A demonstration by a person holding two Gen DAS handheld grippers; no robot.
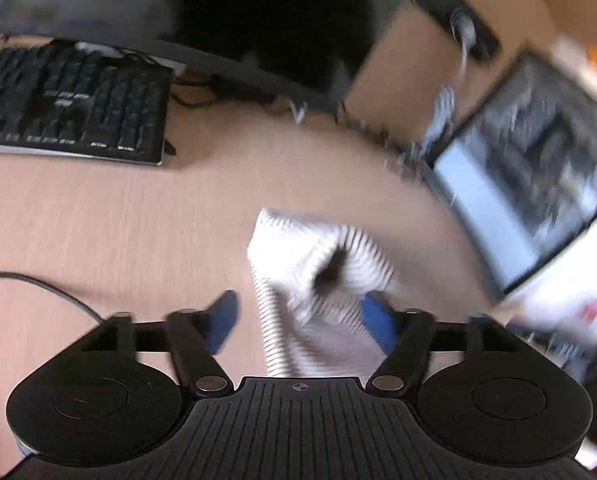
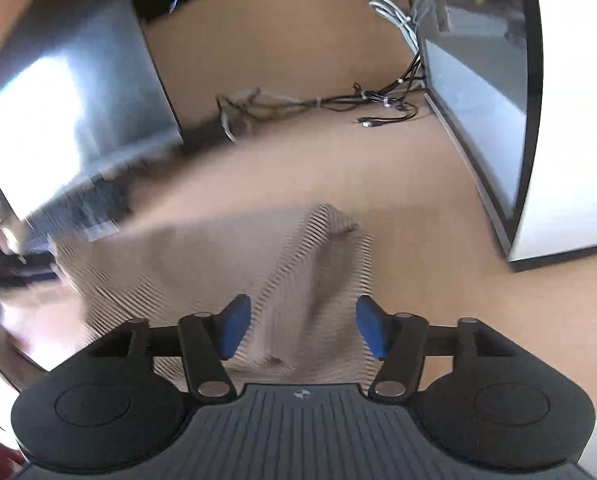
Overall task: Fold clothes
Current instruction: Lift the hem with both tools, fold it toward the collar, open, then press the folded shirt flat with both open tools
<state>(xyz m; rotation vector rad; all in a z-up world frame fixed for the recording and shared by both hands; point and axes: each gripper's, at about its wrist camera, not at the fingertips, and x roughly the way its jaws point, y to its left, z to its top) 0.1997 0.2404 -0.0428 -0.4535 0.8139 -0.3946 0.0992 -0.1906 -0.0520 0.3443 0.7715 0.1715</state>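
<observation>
Left gripper: blue-padded jaws spread apart, clamped on nothing. White-and-grey finely striped fabric garment bunched between the jaws, nearer the right-hand pad, lying on the light wood-grain tabletop. Contact with the pad not determinable through motion blur. Black computer keyboard far ahead and left of the jaws.

Right gripper: jaws likewise apart, empty. Same garment spread between and ahead of the jaws, extending left. Bundle of dark and grey cables well ahead.
</observation>
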